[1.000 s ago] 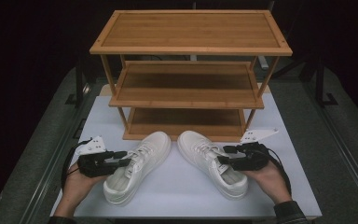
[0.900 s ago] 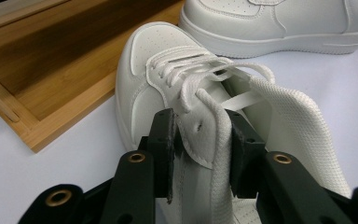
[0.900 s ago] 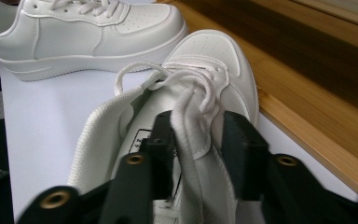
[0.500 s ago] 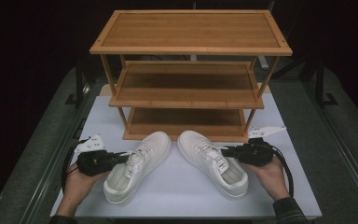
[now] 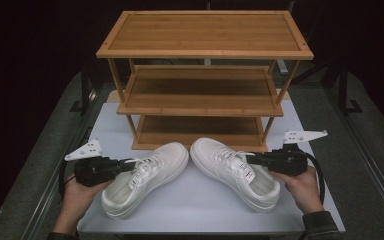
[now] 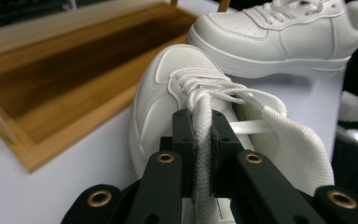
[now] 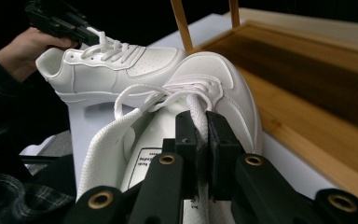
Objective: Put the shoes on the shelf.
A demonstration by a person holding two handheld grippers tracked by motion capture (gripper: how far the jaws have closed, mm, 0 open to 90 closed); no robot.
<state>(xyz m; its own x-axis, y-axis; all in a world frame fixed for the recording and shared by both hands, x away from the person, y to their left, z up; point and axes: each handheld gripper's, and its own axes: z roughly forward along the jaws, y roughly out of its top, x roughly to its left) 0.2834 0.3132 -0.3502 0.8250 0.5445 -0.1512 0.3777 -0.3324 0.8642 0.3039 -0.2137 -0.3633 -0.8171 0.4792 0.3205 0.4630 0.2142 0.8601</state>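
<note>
**Operator:** High view first: I've got two white leather sneakers on the white table mat, just in front of the three-tier bamboo shoe rack. The left sneaker has its toe pointing far and right; the right sneaker has its toe pointing far and left, so the toes nearly meet near the rack's bottom shelf.

**Observer:** And the claws?

**Operator:** My left gripper comes in from the left side and is pinched tight on the left sneaker's flat white lace; the left gripper view shows the lace squeezed between the black jaws, running up to the eyelets. My right gripper mirrors it from the right side, clamped on the right sneaker's lace, with the mesh tongue flopped open beside it.

**Observer:** What does the next move turn on?

**Operator:** As I judge it, on each shoe's long axis. Each gripper sits at the lacing, heel toward me, toe toward the rack. Each hand is nearer its own shoe, so any lift or pull goes along that heel-to-toe line. Pull a lace sideways and I'd expect the shoe to swivel on the mat.
</note>
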